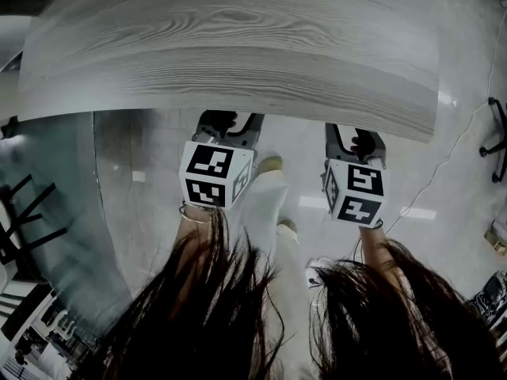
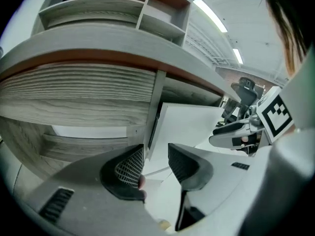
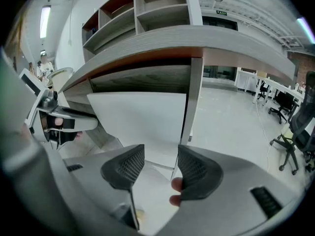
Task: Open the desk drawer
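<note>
A grey wood-grain desk top (image 1: 238,46) fills the upper head view. Beneath it hangs the white drawer front (image 3: 142,117), also in the left gripper view (image 2: 197,127), with a grey upright (image 3: 193,97) at its right side. My left gripper (image 1: 230,121) reaches under the desk edge; its jaws (image 2: 152,166) stand open, framing the drawer's lower left corner, and the pads touch nothing. My right gripper (image 1: 355,133) is beside it, open (image 3: 157,168), with the drawer's lower right corner showing in the gap. Whether the drawer is pulled out I cannot tell.
Open shelves (image 3: 147,14) rise above the desk. Office chairs (image 3: 295,132) stand on the shiny floor to the right, one (image 1: 499,137) at the head view's edge. The person's light trouser leg and shoes (image 1: 269,188) are between the grippers. A curved grey panel (image 1: 63,212) stands at left.
</note>
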### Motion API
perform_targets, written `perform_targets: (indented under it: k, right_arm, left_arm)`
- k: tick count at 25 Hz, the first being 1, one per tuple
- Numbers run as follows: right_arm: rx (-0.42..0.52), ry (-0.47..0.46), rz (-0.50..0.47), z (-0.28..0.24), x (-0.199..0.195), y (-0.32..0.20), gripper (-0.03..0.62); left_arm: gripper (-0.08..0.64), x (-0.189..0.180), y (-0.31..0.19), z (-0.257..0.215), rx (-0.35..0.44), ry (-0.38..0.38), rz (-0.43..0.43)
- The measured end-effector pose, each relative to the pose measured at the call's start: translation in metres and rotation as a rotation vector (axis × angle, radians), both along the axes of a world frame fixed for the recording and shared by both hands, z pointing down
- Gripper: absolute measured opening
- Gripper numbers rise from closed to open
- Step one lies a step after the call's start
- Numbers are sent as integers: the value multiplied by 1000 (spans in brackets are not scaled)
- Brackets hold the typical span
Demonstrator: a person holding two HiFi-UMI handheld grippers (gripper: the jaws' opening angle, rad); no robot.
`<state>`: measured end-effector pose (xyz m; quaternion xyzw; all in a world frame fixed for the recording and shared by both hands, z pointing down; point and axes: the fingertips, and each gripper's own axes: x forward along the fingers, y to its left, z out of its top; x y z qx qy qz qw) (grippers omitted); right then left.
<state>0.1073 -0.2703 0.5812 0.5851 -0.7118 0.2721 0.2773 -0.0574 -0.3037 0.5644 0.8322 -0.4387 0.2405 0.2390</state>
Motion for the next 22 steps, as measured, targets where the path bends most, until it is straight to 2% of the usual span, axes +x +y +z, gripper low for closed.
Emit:
perform_targets:
  k: [6, 9, 22]
  right_arm:
    - [16, -15, 44, -6, 16, 0, 204]
    - [33, -16, 33, -14, 14, -3, 206]
    - [41, -6, 20, -16, 6, -2, 210]
  left_arm:
    - [146, 14, -1, -9, 22, 3, 18]
    - [146, 16, 0, -11, 25, -26, 26]
    - [151, 24, 6, -13, 2, -19, 75]
